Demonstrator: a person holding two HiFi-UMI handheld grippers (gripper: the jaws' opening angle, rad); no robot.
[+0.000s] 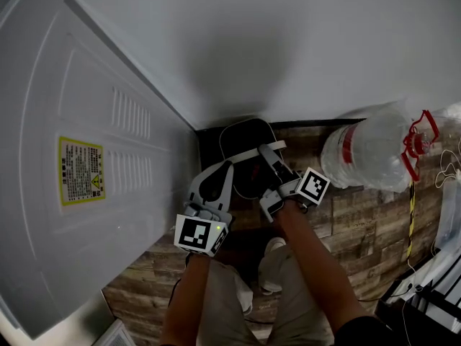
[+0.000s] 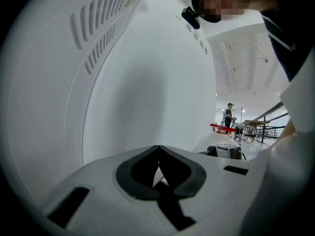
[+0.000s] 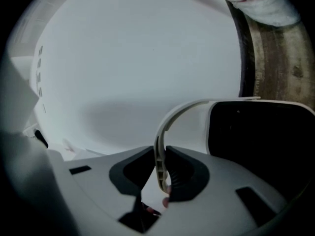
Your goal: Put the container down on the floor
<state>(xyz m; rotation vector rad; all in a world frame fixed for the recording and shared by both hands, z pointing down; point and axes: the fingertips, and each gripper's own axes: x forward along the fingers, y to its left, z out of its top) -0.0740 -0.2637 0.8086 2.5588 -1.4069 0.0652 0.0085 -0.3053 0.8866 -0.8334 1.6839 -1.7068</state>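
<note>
**A:** Head view: where is the black plastic container with the white rim?

**B:** Low in the corner between the big white appliance panel and the wall, over the wooden plank floor. Contact is unclear. The left tool and right tool meet there.

**A:** Left gripper view?

**B:** The left tool is closed on nothing.

**A:** Right gripper view?

**B:** The right tool pinches the thin white curved handle, and the container hangs beside it. It looks light and stiff but may swing, so mid-handle seems the best hold.
</note>
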